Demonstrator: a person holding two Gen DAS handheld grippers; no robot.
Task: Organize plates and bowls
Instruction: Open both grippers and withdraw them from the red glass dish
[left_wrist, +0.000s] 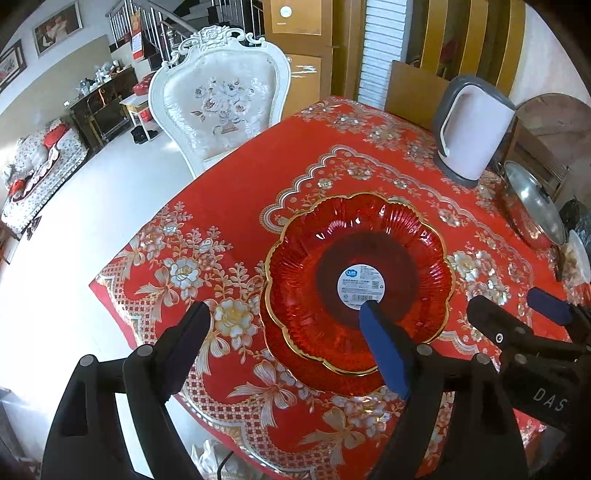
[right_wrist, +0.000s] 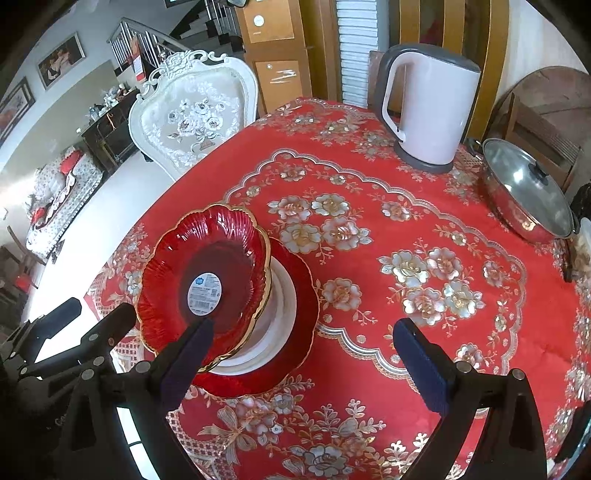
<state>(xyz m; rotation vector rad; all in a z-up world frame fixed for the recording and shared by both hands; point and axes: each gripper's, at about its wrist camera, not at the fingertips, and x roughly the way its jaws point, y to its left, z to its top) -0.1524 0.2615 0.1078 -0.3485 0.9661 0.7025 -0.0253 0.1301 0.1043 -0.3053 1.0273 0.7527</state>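
Note:
A red scalloped glass bowl (left_wrist: 306, 266) (right_wrist: 166, 266) with a gold rim and a round label inside sits tilted on top of a stack. Below it are a white dish (right_wrist: 280, 332) and a wide red plate (left_wrist: 317, 373) (right_wrist: 304, 295). My left gripper (left_wrist: 284, 317) (right_wrist: 98, 310) is open; its blue-padded right finger reaches over the bowl's inside and its left finger stays outside the rim. My right gripper (right_wrist: 303, 332) (left_wrist: 511, 302) is open too, with its left finger at the bowl's near rim and its right finger over bare cloth. Neither holds anything.
The table (left_wrist: 351, 122) (right_wrist: 369, 369) wears a red flowered cloth. A white kettle (left_wrist: 472, 129) (right_wrist: 432, 107) stands at the back. A steel pot with a glass lid (left_wrist: 532, 206) (right_wrist: 524, 192) sits at the right edge. A white carved chair (left_wrist: 221, 99) (right_wrist: 192, 114) stands at the far left side.

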